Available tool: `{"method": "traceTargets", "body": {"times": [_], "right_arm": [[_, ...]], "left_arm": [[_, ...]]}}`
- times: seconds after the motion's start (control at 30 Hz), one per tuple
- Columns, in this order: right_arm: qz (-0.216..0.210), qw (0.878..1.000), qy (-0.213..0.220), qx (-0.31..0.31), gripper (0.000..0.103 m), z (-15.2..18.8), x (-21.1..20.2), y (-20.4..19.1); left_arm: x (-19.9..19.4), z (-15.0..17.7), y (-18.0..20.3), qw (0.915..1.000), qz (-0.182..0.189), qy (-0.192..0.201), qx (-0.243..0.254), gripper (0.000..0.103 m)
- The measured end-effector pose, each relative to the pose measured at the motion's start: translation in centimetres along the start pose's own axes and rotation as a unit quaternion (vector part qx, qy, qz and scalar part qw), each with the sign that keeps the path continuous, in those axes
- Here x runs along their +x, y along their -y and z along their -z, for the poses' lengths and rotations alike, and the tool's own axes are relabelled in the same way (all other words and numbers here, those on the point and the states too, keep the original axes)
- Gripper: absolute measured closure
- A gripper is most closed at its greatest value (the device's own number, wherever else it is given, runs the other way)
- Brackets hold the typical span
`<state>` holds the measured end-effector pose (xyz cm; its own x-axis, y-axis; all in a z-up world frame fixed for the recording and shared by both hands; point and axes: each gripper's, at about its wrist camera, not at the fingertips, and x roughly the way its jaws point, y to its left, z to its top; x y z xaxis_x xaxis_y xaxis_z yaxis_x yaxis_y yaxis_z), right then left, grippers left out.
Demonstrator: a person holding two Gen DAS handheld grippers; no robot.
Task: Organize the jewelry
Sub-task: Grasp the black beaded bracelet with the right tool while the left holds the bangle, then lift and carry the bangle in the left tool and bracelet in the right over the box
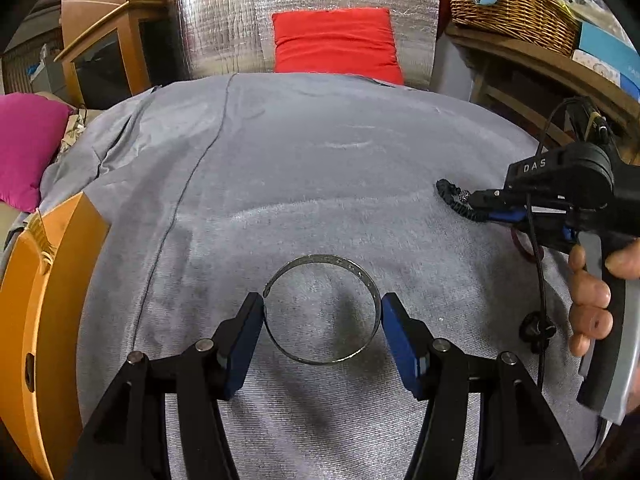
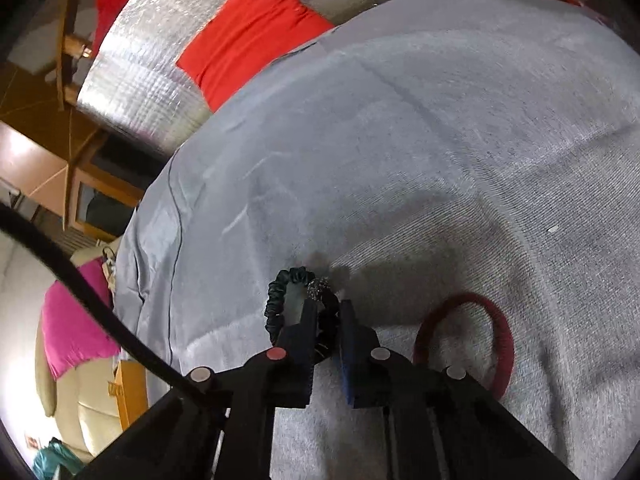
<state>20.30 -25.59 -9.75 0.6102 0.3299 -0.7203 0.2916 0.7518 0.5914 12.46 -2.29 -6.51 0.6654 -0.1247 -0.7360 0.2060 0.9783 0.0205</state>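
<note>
A silver open bangle [image 1: 322, 308] sits between the blue pads of my left gripper [image 1: 322, 312], which touch its two sides; it hangs a little above the grey cloth [image 1: 280, 168]. My right gripper [image 2: 328, 312] is shut on a black beaded bracelet [image 2: 280, 300] with a sparkly bead, held just above the cloth. The same bracelet [image 1: 454, 198] shows in the left wrist view at the right gripper's [image 1: 472, 200] tips. A dark red bangle [image 2: 500, 344] lies flat on the cloth just right of the right gripper.
An orange box [image 1: 44, 300] stands at the cloth's left edge. A red cushion [image 1: 336, 40] leans on a silver foil panel behind. A pink cushion [image 1: 28, 148] lies far left. A wicker basket [image 1: 508, 4] sits on a wooden shelf at the right.
</note>
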Motion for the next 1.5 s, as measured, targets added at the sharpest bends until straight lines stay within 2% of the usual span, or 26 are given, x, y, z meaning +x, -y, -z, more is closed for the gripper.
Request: {"method": "traceTargets", "body": {"times": [0.57,0.87,1.0,1.07,1.13,1.2,1.4,1.5], "right_arm": [[-0.015,0.999,-0.027,-0.034,0.093,2.6,-1.8,-1.5],[-0.003,0.998,-0.055,-0.04,0.092,3.4,-2.1,-0.8],[0.0,0.997,-0.065,-0.031,0.089,3.6,-2.3,-0.4],[-0.005,0.998,-0.067,-0.022,0.078,3.5,-2.4,-0.1],[-0.014,0.998,-0.066,-0.013,0.061,3.5,-2.4,-0.2],[-0.021,0.998,-0.063,-0.012,0.054,3.7,-2.5,-0.5],[0.007,0.998,-0.05,-0.046,0.057,4.5,-2.2,-1.5],[0.026,0.995,-0.057,-0.074,0.078,5.1,-1.8,-2.0]], "left_arm": [[-0.8,0.2,0.1,0.9998,-0.011,0.013,0.007,0.041],[-0.4,0.2,0.2,0.9999,-0.011,0.008,0.006,0.041],[-0.2,0.2,0.6,0.9999,-0.011,0.006,0.008,0.041],[-0.2,0.3,0.7,0.9999,-0.011,0.006,0.009,0.041],[-0.1,0.3,0.7,0.9999,-0.011,0.004,0.01,0.041],[-0.1,0.3,0.7,0.9998,-0.014,0.004,0.012,0.041],[-0.1,0.3,0.1,0.9999,-0.016,0.003,0.004,0.041],[-0.1,0.3,0.0,0.9999,-0.014,0.002,0.002,0.041]]}}
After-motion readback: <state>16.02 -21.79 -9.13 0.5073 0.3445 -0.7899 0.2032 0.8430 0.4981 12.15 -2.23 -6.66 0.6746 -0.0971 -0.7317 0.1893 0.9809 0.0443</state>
